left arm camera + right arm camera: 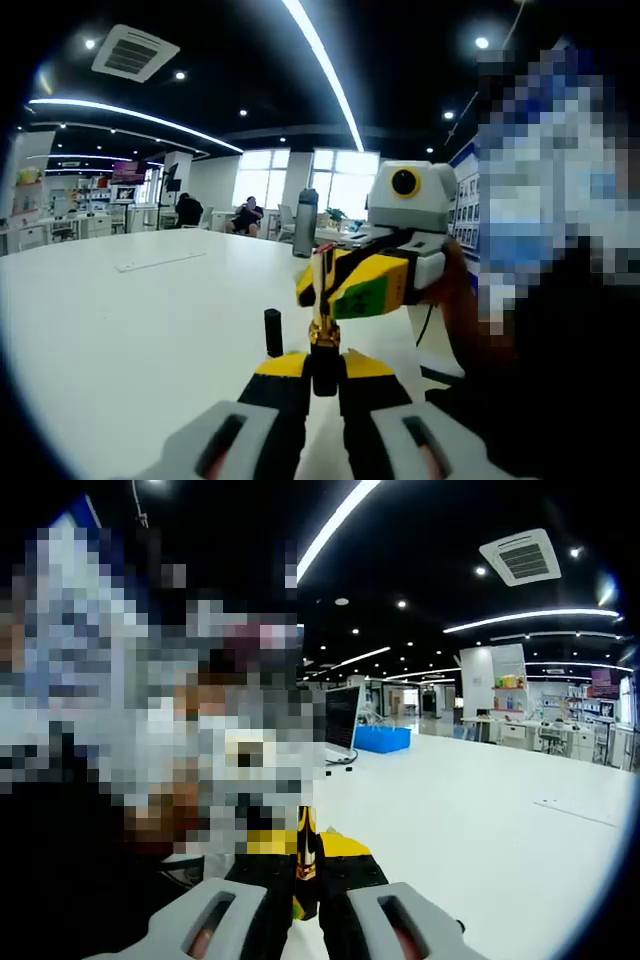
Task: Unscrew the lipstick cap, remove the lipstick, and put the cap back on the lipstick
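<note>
- While the left gripper point(325, 372) is clamping its jaws on the dark base of the lipstick point(322, 300), the gold tube is standing upright out of the fingertips, rising straight up the middle of the left gripper view.
- The right gripper point(345, 285) is reaching in from the right of that view, its yellow and black jaws closing on the upper part of the same lipstick.
- In the right gripper view, the right gripper point(306, 885) is pinching the lipstick point(304, 865) between its fingers, the tube running up between the jaws with a yellow and black jaw just behind it.
- A small black cap point(273, 332) is standing upright on the table point(120, 320), just left of the left gripper's tips and apart from them.
- A grey bottle point(305, 222) is standing farther back on the white table.
- A blue bin point(381, 739) and a dark monitor point(342, 718) are sitting at the table's far end in the right gripper view.
</note>
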A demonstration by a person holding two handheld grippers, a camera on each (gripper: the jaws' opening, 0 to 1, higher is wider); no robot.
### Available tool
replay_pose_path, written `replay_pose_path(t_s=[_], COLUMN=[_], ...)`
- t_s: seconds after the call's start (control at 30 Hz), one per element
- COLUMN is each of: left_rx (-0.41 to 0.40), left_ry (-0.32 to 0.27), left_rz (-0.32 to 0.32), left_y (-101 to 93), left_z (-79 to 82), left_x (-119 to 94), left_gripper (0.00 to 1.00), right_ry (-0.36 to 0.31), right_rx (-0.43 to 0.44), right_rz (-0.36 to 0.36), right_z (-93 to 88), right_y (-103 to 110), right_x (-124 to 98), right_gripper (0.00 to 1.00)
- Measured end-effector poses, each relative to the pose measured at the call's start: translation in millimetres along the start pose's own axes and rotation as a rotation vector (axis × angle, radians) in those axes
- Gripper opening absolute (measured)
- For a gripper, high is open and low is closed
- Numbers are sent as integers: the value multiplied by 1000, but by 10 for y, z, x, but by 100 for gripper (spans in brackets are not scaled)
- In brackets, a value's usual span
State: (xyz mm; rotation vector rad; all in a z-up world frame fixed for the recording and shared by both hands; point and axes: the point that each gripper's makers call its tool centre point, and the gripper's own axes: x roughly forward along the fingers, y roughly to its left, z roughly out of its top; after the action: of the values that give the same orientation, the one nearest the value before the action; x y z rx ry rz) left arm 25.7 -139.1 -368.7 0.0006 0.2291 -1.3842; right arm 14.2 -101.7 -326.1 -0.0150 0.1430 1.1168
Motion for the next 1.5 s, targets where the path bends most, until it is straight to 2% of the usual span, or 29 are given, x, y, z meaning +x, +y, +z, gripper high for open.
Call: replay_pose_path(t_s=[0.07,0.17,0.23,0.3,0.47,0.6,0.73,0.77,0.9,0.97,1.13,1.37,1.5], left_rx=[3,-39,-53,-48,-76,-87,-85,-88,-121,-125,-125,-129,-142], left_ry=[-16,-59,-49,-30,-40,-45,-41,-44,-81,-94,-112,-107,-107], left_rz=[-34,-80,-89,-85,-130,-149,-175,-182,-260,-285,-336,-343,-353], left_y=[-23,-65,-61,-58,-106,-138,-185,-199,-329,-366,-446,-436,-457], left_z=[16,74,49,8,4,8,1,8,79,98,129,105,101], left_x=[-7,-1,25,43,46,49,46,48,37,32,7,-3,-14], left_gripper=[15,22,29,32,26,26,25,25,25,25,24,24,16], right_ry=[-8,-10,-15,-21,-40,-61,-110,-112,-146,-156,-153,-144,-143], right_rx=[6,3,3,7,33,67,101,103,126,143,142,143,149], right_rz=[14,12,11,12,44,75,173,178,299,330,361,352,348], right_z=[13,22,33,41,46,50,127,129,179,192,181,159,147], right_y=[17,11,-5,-18,-24,-42,78,83,261,289,331,290,268], right_x=[-10,-31,-53,-68,-101,-140,-195,-203,-264,-285,-302,-308,-303], right_gripper=[6,6,6,6,6,6,6,6,6,6,6,6,6])
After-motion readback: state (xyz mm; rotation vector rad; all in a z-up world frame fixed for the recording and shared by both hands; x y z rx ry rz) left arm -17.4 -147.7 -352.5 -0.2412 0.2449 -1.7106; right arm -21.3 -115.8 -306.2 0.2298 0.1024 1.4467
